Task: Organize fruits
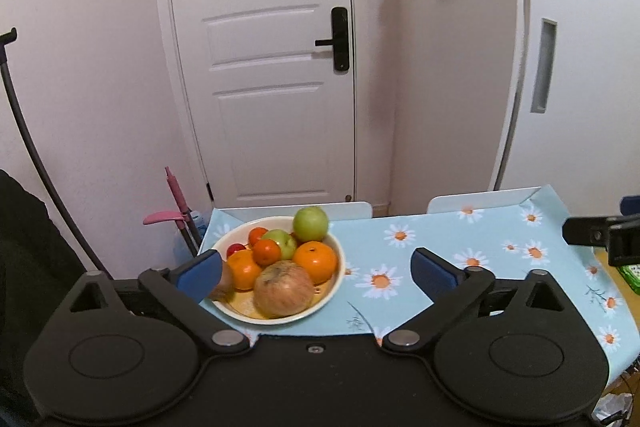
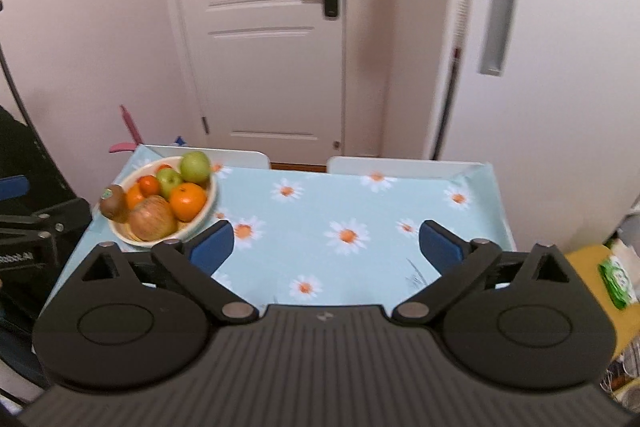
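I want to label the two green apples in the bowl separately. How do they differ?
The larger green apple sits high on the bowl's far rim, topping the pile; the smaller green apple nestles lower, toward the middle, hemmed in by oranges. The larger one looks duller and darker green, the smaller one paler and yellower. Both are round, whole and inside the same bowl.

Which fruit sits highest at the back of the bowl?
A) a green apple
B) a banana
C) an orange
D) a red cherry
A: the green apple rests on the far rim of the bowl, above the oranges and the big reddish apple; no banana shows.
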Motion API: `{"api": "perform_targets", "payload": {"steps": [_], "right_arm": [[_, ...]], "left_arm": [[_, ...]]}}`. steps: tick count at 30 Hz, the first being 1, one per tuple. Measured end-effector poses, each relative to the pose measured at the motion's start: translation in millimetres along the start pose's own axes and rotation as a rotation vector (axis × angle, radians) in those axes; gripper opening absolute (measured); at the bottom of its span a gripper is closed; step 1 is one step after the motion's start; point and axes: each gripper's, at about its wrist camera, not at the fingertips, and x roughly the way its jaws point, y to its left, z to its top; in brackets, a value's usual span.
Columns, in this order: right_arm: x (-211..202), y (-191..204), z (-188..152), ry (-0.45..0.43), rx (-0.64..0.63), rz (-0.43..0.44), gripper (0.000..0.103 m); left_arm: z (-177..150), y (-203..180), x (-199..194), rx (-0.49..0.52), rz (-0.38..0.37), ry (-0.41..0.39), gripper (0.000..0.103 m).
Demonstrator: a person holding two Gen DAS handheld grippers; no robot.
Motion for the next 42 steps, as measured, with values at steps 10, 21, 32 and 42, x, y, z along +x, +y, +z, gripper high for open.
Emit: {"api": "perform_targets", "payload": {"steps": [10, 21, 32, 42], "right_arm": [[-13, -15, -30, 0.032, 0.025, -0.017, 0.103], [-14, -15, -31, 0.039, 0.032, -0.013, 0.103], [-13, -14, -30, 0.043, 0.039, -0.014, 0.103], [-11, -11, -30, 0.051, 0.051, -0.035, 0.103]], "left_arm": [[-17, -22, -17, 0.005, 0.013, -0.011, 0.103], [-22, -22, -22, 0.01, 0.031, -0.009, 0.103], [-21, -18, -21, 0.009, 0.032, -0.007, 0.103], [-21, -17, -20, 0.017, 0.025, -0.003, 0.103]]}}
